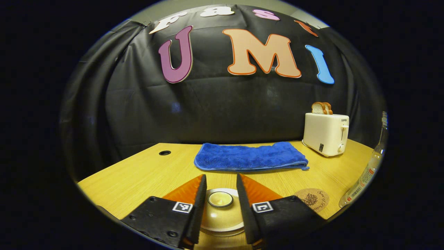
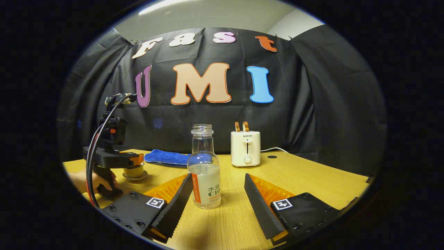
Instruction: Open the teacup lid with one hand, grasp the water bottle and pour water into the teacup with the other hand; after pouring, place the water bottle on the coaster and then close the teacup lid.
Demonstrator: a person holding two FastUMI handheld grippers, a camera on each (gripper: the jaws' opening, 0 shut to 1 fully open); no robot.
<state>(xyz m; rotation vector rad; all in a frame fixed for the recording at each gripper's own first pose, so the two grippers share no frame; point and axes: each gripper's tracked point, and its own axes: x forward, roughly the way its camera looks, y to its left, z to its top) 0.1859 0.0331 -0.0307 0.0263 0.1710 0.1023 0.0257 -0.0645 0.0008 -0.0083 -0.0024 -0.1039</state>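
In the left gripper view my left gripper (image 1: 221, 176) hangs open just over the cream teacup lid (image 1: 222, 217). Its fingers stand on either side of the lid's round knob (image 1: 220, 199), with small gaps showing. A cork coaster (image 1: 312, 199) lies to the right of it. The clear water bottle (image 1: 364, 177) shows at the right edge. In the right gripper view the bottle (image 2: 205, 170) stands upright and uncapped, partly full. My right gripper (image 2: 218, 175) is open around it, and the bottle sits close to the left finger. Farther left, the left gripper (image 2: 133, 160) hovers over the teacup (image 2: 134, 172).
A folded blue towel (image 1: 251, 157) lies behind the cup. A white toaster (image 1: 326, 133) with bread slices stands at the back right. The wooden table (image 1: 138, 177) has a cable hole (image 1: 164, 152) at the back left. A hand (image 2: 93, 182) holds the left gripper's handle.
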